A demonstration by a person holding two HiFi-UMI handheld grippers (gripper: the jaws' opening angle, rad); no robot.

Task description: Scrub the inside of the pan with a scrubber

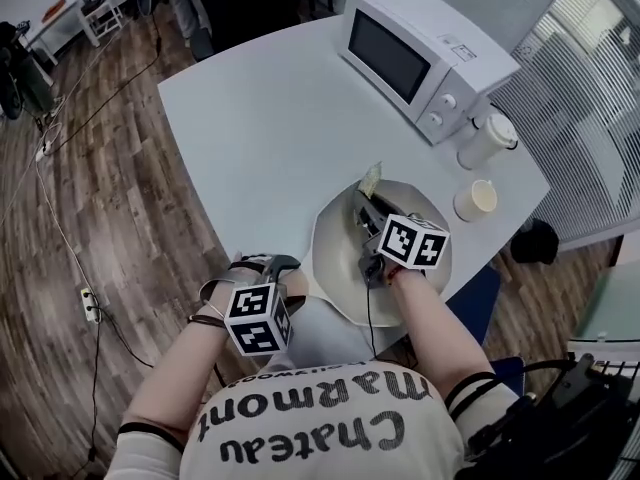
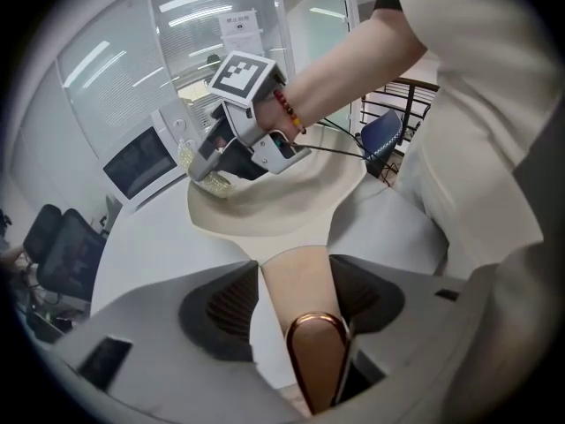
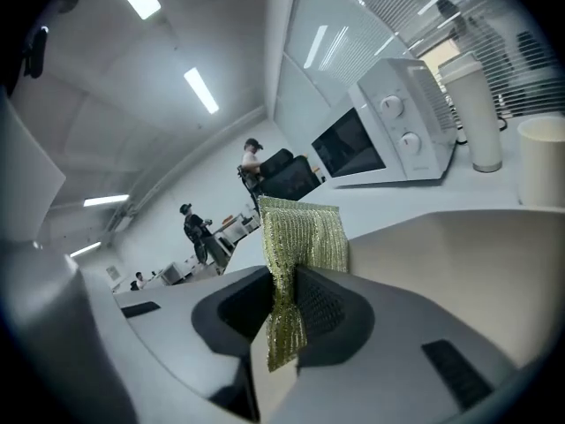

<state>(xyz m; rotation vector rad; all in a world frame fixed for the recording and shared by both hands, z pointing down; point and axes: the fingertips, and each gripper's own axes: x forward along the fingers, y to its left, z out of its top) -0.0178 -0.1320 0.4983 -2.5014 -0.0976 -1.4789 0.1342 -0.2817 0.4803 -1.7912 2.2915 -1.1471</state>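
A cream pan (image 1: 335, 263) sits at the table's near edge. Its cream handle (image 2: 298, 281), with a copper loop at the end, runs between the jaws of my left gripper (image 1: 268, 268), which is shut on it. My right gripper (image 1: 366, 206) reaches into the pan and is shut on a gold mesh scrubber (image 1: 370, 179). In the right gripper view the scrubber (image 3: 302, 237) stands pinched between the pads, over the pan's pale inside (image 3: 459, 263). The left gripper view shows the right gripper (image 2: 210, 159) with the scrubber (image 2: 201, 177) at the pan's far wall (image 2: 265, 210).
A white microwave (image 1: 420, 53) stands at the back of the grey table (image 1: 260, 118). A tall white cup with a lid (image 1: 488, 138) and a small open cup (image 1: 476, 199) stand just right of the pan. People and office desks (image 3: 196, 232) are far off.
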